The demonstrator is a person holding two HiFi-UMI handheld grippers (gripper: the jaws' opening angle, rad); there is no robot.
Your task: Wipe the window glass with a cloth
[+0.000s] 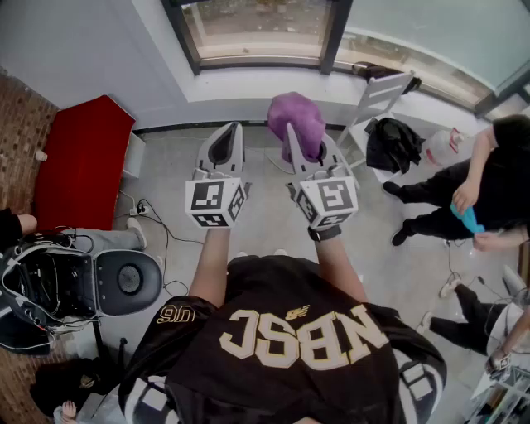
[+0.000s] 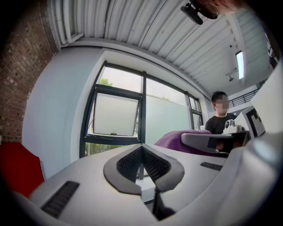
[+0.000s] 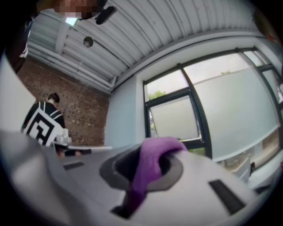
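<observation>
The right gripper (image 1: 308, 142) grasped the purple cloth (image 1: 295, 114) in its fingers, and the left gripper (image 1: 222, 141) was clenched on nothing. The cloth seemed apart from the window glass (image 1: 252, 25), either going to it or coming off it. Any wiping called for pressing it on the pane.

This is an industrial-style workroom. A brick wall (image 2: 24, 66), ribbed metal ceiling (image 2: 146, 26) and dark-framed windows (image 2: 116, 115) enclose it. Cables (image 1: 169, 240) trail across its floor (image 1: 265, 207).

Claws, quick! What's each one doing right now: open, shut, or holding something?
Left claw: shut, nothing in it.
Right claw: shut on the purple cloth.
</observation>
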